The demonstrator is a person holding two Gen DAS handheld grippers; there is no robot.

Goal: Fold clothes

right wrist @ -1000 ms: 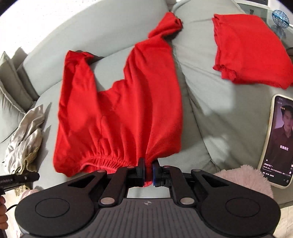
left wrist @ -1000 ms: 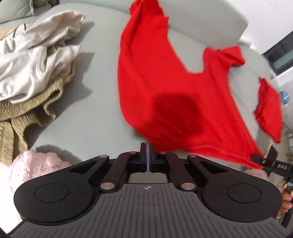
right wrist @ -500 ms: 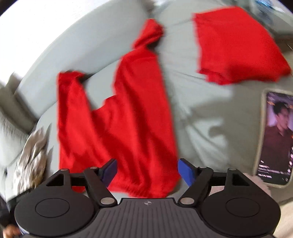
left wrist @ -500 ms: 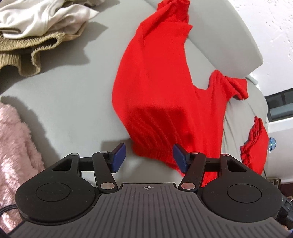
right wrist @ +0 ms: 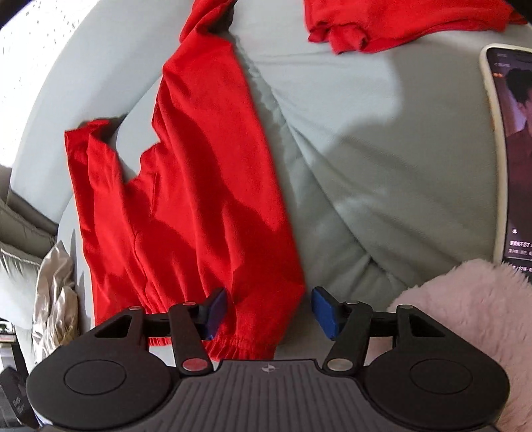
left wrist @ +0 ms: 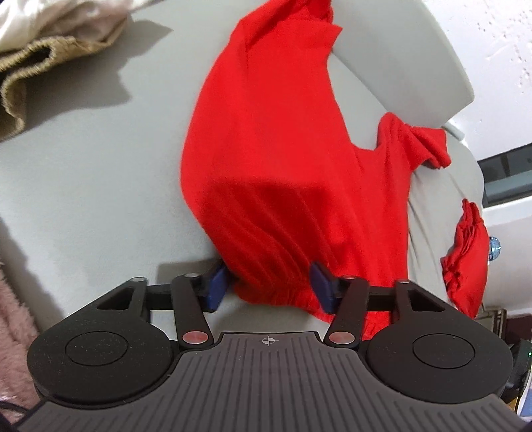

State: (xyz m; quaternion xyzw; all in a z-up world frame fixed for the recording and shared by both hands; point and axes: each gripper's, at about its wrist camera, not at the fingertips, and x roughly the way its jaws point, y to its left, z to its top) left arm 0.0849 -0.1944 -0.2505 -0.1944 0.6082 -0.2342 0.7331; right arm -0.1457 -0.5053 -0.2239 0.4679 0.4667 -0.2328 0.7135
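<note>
both grippers are spread wide with nothing pinched: the left gripper (left wrist: 270,285) has its blue pads either side of the gathered waistband, and the right gripper (right wrist: 268,311) straddles the near right corner of the same waistband, its right pad over bare cushion. the red trousers (right wrist: 186,212) lie on the grey sofa (right wrist: 365,166), waistband at the near edge and the two legs running away toward the backrest, ends climbing it a bit. laid out like that, i'd guess the point is to have the garment flat and straight so the next grab can bring one leg over the other. the fabric looks thin and floppy, so it'll probably bunch if only one corner gets pulled. near right in the right wrist view there's a pink fluffy blanket (right wrist: 465,305), and just beyond it a phone (right wrist: 512,133) playing a video, close enough to get swept by a sloppy fold. to the left sits a heap of beige and cream clothes (left wrist: 36,43), presumably waiting their turn. far right, another red garment (right wrist: 399,20) lies apparently folded, so i'd say one piece is done and this one is barely started.
</note>
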